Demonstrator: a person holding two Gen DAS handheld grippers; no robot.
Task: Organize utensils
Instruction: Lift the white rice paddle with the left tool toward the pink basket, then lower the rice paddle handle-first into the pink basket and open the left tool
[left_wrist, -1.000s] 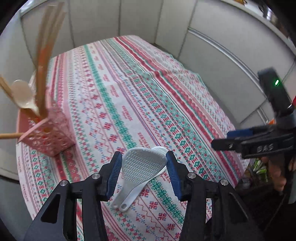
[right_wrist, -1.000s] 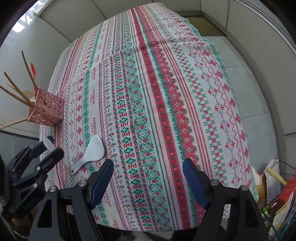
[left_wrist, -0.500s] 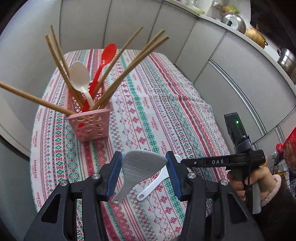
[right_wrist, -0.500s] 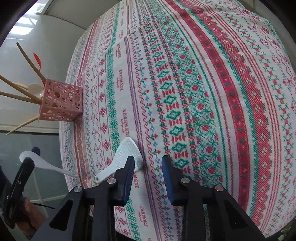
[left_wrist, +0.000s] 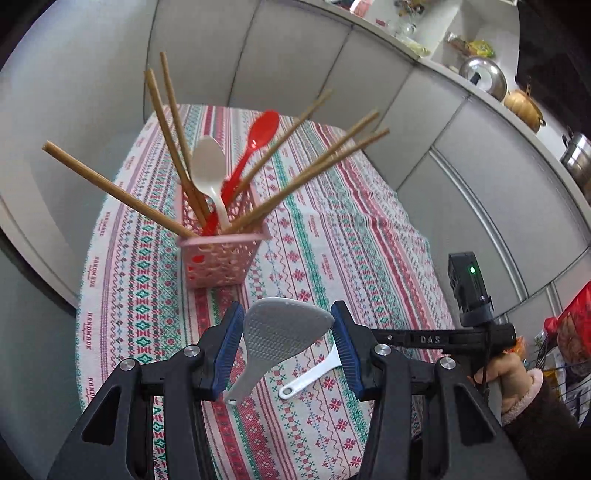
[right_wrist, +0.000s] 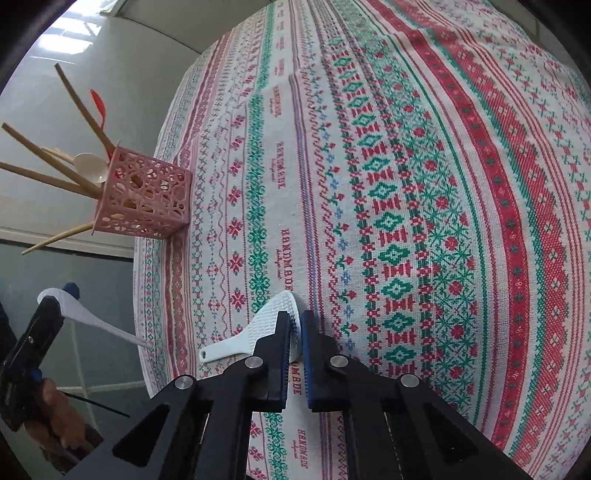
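Left wrist view shows the left gripper (left_wrist: 288, 350) closed on the head of a grey rice paddle (left_wrist: 280, 334), which it holds in the air with the handle hanging down toward the camera. The paddle is in front of the pink basket (left_wrist: 218, 262) but not over it yet. In the basket already stand several wooden chopsticks (left_wrist: 122, 194), a white spoon (left_wrist: 208, 166) and a red spoon (left_wrist: 255, 144), so this part of the work looks done.

A second, white rice paddle (right_wrist: 258, 332) lies flat on the patterned tablecloth (right_wrist: 406, 184), near the table edge. In the right wrist view the right gripper (right_wrist: 295, 325) is down at the head of this paddle, with its fingers almost together. The blade seems to be between them, but I cannot tell if they really pinch it or only touch it; the paddle rests on the cloth.

I judge the task is more than half finished. Two things are left: the grey paddle must go handle-first into the basket, and the white one must be lifted and put there too.
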